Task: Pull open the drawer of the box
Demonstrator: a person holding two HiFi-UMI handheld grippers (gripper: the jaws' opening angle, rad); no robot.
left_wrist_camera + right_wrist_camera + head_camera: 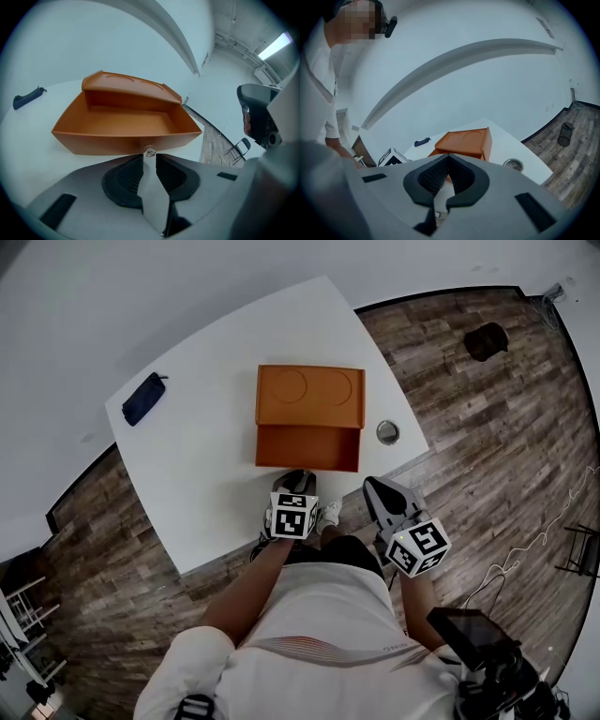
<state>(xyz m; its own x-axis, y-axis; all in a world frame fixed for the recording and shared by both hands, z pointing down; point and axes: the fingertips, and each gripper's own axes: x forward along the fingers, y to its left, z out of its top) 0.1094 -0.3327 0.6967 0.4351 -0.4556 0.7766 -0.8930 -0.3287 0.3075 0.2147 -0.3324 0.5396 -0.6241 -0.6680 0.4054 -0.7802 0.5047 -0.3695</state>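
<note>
Viewing along the left gripper (149, 155), its own camera alone shows the clear knob (149, 151) pinched between its fingertips (133, 173) on the open drawer (117, 143); overhead, the marker cube (293, 515) hides it. Right gripper (448, 157): fingers pressed together, empty, near the table (206, 484) edge. One orange box (309, 395) mid-table, one drawer, one dark pouch (143, 397), two grippers. White table; wood-plank floor (469, 456).

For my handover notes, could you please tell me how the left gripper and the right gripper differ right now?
The left gripper has its jaws clamped on the small clear knob of the orange drawer; the right gripper has its jaws together on nothing. The left gripper sits at the pulled-out drawer; the right gripper hangs by the table edge. Both carry marker cubes.
</note>
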